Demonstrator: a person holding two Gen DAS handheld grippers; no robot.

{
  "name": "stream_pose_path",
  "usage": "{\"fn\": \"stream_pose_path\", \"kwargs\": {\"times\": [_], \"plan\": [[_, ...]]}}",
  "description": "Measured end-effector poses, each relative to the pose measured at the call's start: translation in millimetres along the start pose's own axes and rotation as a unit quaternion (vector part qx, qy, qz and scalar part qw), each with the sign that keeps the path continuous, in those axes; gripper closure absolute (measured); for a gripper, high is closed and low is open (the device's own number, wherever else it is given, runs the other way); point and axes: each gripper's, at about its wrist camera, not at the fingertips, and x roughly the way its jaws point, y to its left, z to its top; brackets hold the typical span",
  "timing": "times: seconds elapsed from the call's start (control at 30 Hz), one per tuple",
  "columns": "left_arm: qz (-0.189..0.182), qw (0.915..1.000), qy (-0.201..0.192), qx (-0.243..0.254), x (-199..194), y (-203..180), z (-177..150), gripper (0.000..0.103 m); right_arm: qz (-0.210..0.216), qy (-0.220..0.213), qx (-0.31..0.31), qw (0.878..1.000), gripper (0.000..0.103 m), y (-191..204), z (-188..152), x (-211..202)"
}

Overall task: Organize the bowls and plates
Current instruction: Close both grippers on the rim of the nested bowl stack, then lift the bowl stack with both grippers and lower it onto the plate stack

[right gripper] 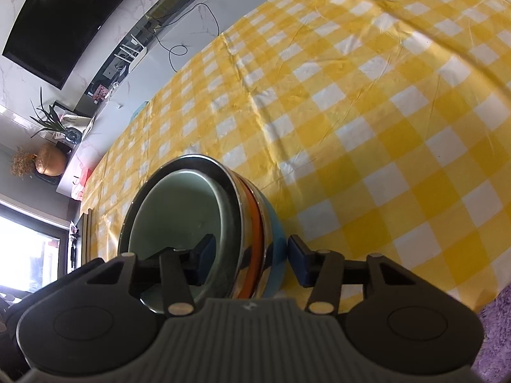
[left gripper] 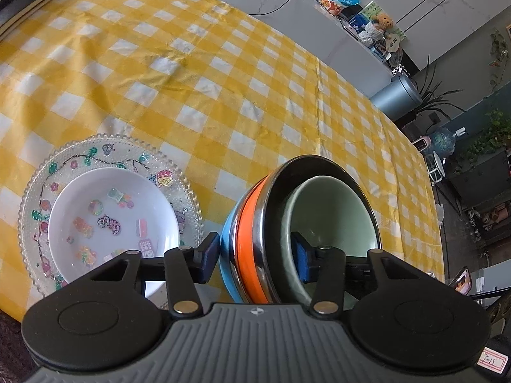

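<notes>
At about eight o'clock in the left wrist view, a white plate (left gripper: 111, 220) sits inside a beaded glass plate (left gripper: 108, 150) on the yellow checked surface (left gripper: 223, 79). Just beside it, at five o'clock, stands the nested stack of bowls (left gripper: 303, 223): blue outside, orange-banded steel, pale green innermost. The left claw (left gripper: 255, 255) pinches the stack's walls, one finger inside. The right claw (right gripper: 252, 258) straddles the opposite walls; whether its outer pad (right gripper: 298, 258) touches I cannot tell.
</notes>
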Motion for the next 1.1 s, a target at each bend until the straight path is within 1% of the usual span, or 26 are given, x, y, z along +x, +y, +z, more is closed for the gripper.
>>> {"fn": "stream_pose_path", "kwargs": {"times": [0.17, 0.23, 0.3, 0.37, 0.43, 0.73, 1.1], "plan": [[0.015, 0.9998, 0.0, 0.015, 2.8, -6.2, -1.5, 0.05, -0.008, -0.002, -0.006, 1.0, 0.057, 1.4, -0.6, 0.6], [0.024, 0.9993, -0.002, 0.028, 2.8, -9.3, -2.8, 0.051, -0.009, -0.002, -0.006, 1.0, 0.059, 1.0, 0.1, 0.4], [0.033, 0.9987, -0.004, 0.04, 2.4, -11.8, -4.5, 0.056, -0.013, 0.0, -0.01, 1.0, 0.062, 1.1, -0.1, 0.1], [0.035, 0.9984, -0.006, 0.044, 2.2, -12.5, -5.4, 0.056, -0.017, -0.001, -0.011, 1.0, 0.065, 1.0, -0.2, -0.3], [0.039, 0.9983, -0.007, 0.043, 2.5, -13.3, -5.5, 0.058, -0.015, -0.001, -0.004, 1.0, 0.065, -0.8, 0.0, -0.8], [0.04, 0.9984, -0.009, 0.038, -3.1, -11.5, -6.6, 0.058, -0.02, -0.004, -0.005, 1.0, 0.069, 3.4, -2.2, -4.9], [0.04, 0.9977, -0.036, 0.04, -34.2, -9.4, -6.8, 0.058, -0.008, -0.019, -0.027, 0.999, 0.07, 22.5, -10.2, -22.8]]}}
